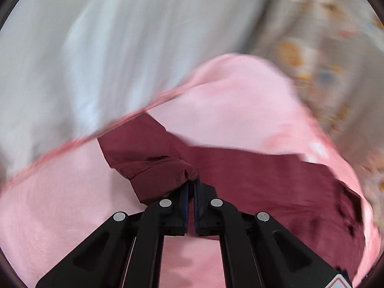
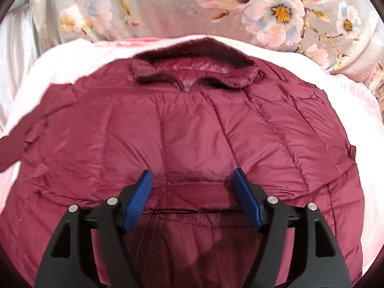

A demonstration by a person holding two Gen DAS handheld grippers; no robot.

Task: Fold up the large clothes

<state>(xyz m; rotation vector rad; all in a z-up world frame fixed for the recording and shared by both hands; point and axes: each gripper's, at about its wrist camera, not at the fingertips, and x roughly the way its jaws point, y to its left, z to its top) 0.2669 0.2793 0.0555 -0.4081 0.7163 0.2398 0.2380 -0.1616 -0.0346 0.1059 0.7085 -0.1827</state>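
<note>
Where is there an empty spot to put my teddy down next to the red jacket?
Bare pink blanket shows in a strip between the maroon jacket and the flowered bedding, widest at the jacket's shoulders. The middle is crowded: jacket everywhere, right hand-held gripper open over it.

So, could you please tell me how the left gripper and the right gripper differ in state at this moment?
The left gripper has its jaws shut on a sleeve end of the maroon puffer jacket; the right gripper has its jaws open, holding nothing. The left holds its fabric raised over the pink blanket; the right hovers at the jacket's front. Both have blue pads.
</note>
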